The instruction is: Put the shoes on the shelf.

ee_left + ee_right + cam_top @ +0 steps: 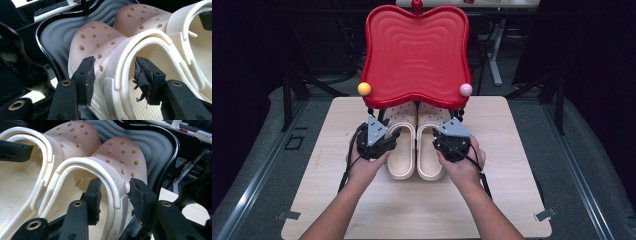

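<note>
A pair of cream clogs stands side by side on the wooden table [362, 200], toes tucked under a red wavy tray [416, 55] on black legs. My left gripper [390, 132] straddles the outer side wall of the left clog [402, 152]. In the left gripper view its jaws [115, 75] stand apart on either side of that wall, with gaps to the pads. My right gripper [441, 132] straddles the outer wall of the right clog [430, 152]. In the right gripper view its jaws [116, 197] likewise flank the rim of the right clog [122, 152] without pressing on it.
The red tray overhangs the clogs' toes and carries a yellow ball [364, 88], a pink ball [466, 89] and a red ball [416, 5] on its rim. Its dark underside [57, 35] sits close above the toes. Bare tabletop lies left, right and in front.
</note>
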### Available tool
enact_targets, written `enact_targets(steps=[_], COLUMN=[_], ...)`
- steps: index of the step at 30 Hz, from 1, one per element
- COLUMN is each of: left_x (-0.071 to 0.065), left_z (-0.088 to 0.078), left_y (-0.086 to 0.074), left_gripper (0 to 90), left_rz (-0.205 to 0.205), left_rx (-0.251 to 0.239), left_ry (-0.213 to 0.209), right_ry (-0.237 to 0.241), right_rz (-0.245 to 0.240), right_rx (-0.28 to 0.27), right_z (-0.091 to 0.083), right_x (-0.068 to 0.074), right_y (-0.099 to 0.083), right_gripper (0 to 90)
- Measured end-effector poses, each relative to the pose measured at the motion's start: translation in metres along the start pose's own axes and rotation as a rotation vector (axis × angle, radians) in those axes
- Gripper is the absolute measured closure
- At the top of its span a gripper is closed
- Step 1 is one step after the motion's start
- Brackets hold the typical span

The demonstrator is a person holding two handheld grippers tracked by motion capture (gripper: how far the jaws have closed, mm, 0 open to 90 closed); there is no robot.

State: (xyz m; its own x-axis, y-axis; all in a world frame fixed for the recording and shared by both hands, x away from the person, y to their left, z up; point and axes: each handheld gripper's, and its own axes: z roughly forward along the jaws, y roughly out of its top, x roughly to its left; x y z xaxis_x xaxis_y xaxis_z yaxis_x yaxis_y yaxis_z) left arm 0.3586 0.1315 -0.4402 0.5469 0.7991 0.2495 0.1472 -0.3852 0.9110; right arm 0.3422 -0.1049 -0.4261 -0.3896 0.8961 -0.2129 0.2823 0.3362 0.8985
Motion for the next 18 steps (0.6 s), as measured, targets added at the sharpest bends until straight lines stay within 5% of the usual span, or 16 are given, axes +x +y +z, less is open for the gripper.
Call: enact_targets(steps=[18], left_x=[-0.004], left_z=[-0.024], left_y=[-0.009], left_gripper=[50.5], left_rz=[-0.088], left_rx=[0.000], left_ry=[-0.007], right_ry=[0.012], right_rz=[0.008], right_rx=[-0.021], right_z=[-0.023], right_x=[-0.002], right_y=[-0.016], right_gripper=[59.3])
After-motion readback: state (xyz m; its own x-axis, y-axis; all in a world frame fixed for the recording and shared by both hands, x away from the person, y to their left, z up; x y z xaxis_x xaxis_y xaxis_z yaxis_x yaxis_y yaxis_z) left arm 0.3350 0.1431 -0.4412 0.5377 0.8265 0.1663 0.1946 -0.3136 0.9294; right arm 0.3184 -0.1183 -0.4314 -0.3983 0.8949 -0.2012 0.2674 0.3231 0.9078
